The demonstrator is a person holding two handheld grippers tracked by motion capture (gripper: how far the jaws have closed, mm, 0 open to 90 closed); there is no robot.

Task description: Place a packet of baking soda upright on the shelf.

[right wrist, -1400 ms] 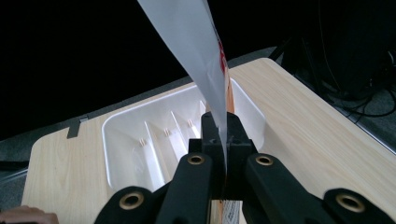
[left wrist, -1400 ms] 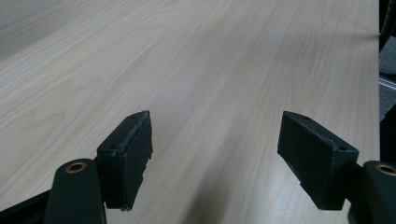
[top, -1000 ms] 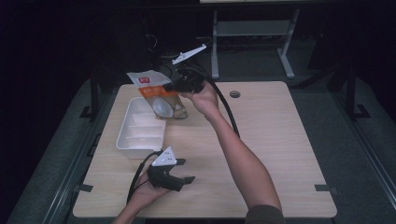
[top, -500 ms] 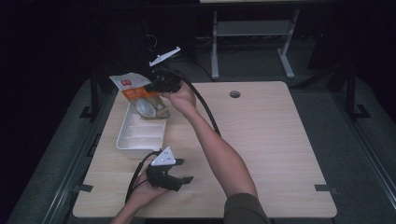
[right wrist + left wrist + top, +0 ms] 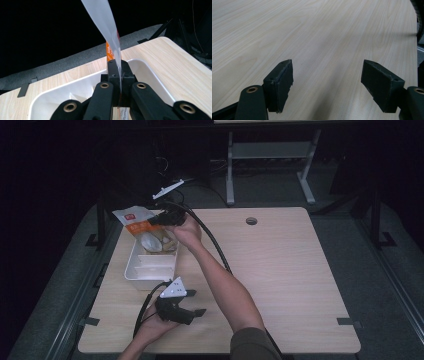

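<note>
A snack packet [image 5: 140, 227], white and orange with a clear window, hangs over the far end of a white divided tray [image 5: 150, 270]. My right gripper [image 5: 159, 220] is shut on that packet's edge; in the right gripper view the packet [image 5: 110, 32] rises thin and edge-on from between the closed pads, with the tray [image 5: 147, 72] below. My left gripper [image 5: 197, 312] rests low at the near side of the table, right of the tray's near end. In the left gripper view its fingers [image 5: 280, 83] stand wide apart over bare wood, nothing between them.
The wooden table [image 5: 280, 270] has a round cable hole [image 5: 251, 221] at the back. Dark floor and a white desk frame [image 5: 270, 155] lie beyond the far edge. Black cables [image 5: 215, 245] trail from both grippers across the table.
My right gripper has carried the packet leftward and lower, from past the tray's far right corner to over the tray's far end. The left gripper has stayed put.
</note>
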